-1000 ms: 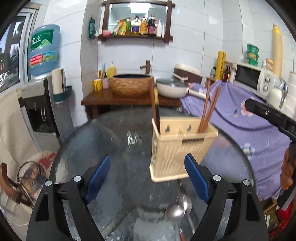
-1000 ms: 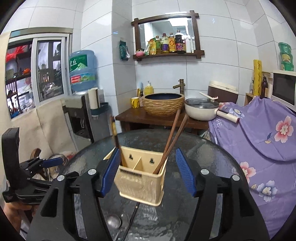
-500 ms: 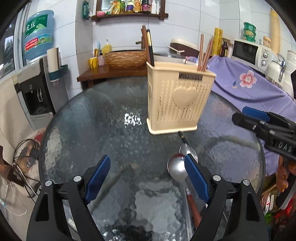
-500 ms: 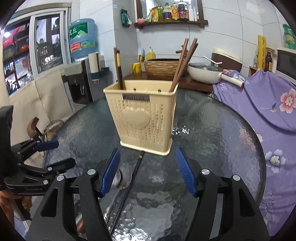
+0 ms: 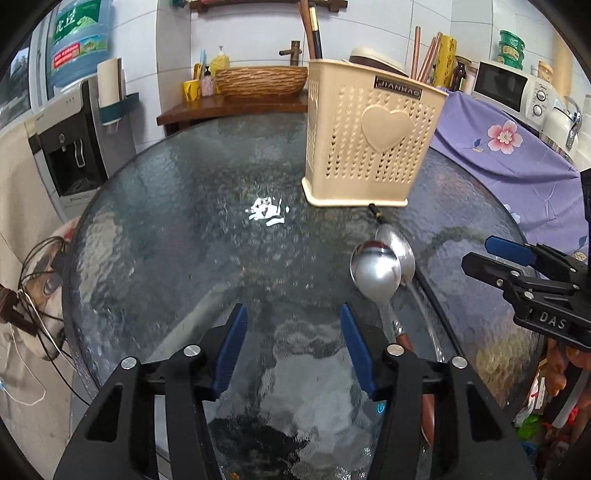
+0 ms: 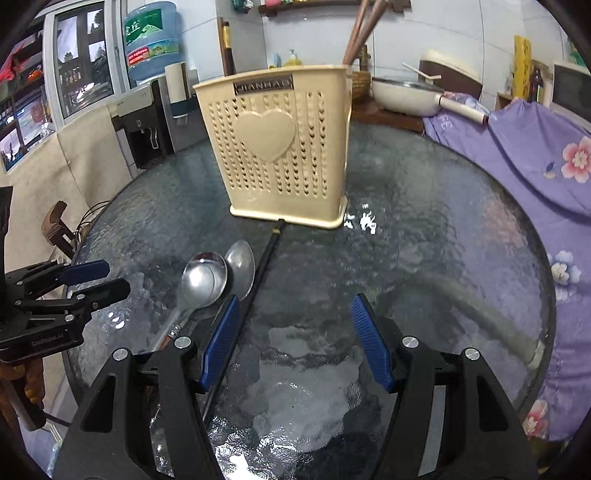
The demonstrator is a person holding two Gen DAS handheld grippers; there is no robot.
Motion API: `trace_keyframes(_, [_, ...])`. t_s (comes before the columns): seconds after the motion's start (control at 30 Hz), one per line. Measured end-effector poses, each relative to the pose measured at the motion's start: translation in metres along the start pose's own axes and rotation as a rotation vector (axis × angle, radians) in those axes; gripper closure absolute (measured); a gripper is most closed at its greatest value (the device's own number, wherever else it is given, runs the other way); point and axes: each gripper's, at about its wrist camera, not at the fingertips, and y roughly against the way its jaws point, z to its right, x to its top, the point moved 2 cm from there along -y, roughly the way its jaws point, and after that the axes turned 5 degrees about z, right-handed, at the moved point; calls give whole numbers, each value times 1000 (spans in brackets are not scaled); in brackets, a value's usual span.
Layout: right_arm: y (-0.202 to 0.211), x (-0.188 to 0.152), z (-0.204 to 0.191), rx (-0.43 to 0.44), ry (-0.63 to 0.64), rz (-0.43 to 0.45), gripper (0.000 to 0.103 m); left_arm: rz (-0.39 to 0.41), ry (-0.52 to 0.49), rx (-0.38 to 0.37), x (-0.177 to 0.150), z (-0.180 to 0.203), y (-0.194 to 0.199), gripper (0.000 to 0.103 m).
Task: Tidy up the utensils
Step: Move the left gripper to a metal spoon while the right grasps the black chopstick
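Both the left gripper [image 5: 290, 345] and right gripper [image 6: 295, 336] hover with jaws apart, holding nothing. Two spoons [image 6: 218, 275] and a black chopstick [image 6: 258, 273] lie just before the beige basket [image 6: 280, 147].

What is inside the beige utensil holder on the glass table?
The utensil holder holds brown chopsticks at one end and dark ones at the other. Its walls hide their lower parts and anything else inside.
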Motion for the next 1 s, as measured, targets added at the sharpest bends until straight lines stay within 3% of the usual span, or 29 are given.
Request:
trace_keyframes(0.2, [-16, -7, -10, 45, 26, -65, 40, -23, 3, -16, -7, 4, -6, 59])
trace_keyframes(0.47, [-35, -10, -30, 16, 83, -128, 51, -28, -7, -28, -8, 8, -3, 60])
trace_keyframes(0.7, [-48, -1, -35, -25, 98, -153, 53, -44, -28, -71, -8, 24, -7, 60])
trace_keyframes(0.87, [-59, 10, -30, -42, 92, -160, 64, -51, -44, -101, -6, 38, -9, 60])
trace_keyframes(0.97, [-60, 12, -24, -52, 97, -158, 74, -61, -53, -106, -5, 44, -14, 60])
trace_keyframes(1.0, [-60, 13, -21, -50, 94, -161, 82, -66, -52, -114, -4, 46, -15, 60])
